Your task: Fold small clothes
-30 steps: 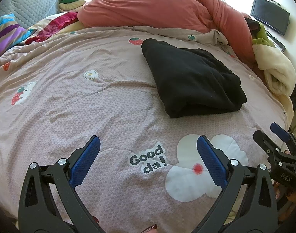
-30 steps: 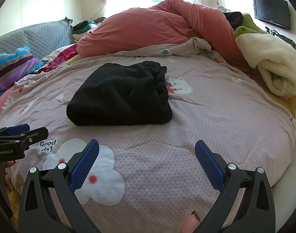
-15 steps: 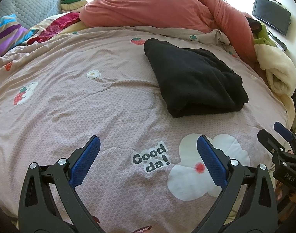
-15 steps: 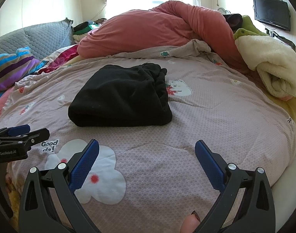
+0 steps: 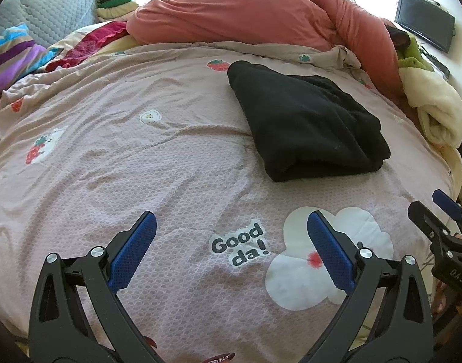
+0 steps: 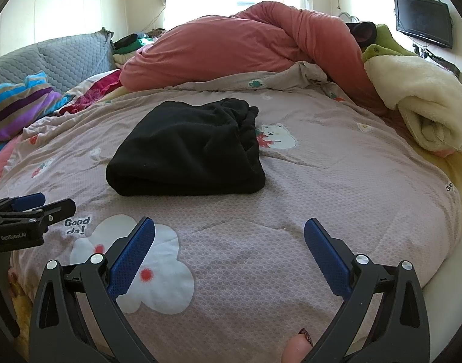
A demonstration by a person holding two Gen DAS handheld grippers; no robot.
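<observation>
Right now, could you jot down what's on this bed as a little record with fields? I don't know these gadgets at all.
setting: bed with a pinkish printed cover
garment: black garment, already folded into a compact bundle, lying flat on the cover
left gripper: jaws wide apart, empty, held short of the garment
right gripper: jaws wide apart, empty, also short of it
contact: neither tool touches the garment
behind: heaped salmon duvet, rolled cream blanket
wall: dark TV

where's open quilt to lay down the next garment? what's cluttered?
Free: the mauve quilt left of the folded black garment, out to the striped pillow; also right of it, toward the cream blanket. Crowded: the far edge under the pink duvet.
</observation>
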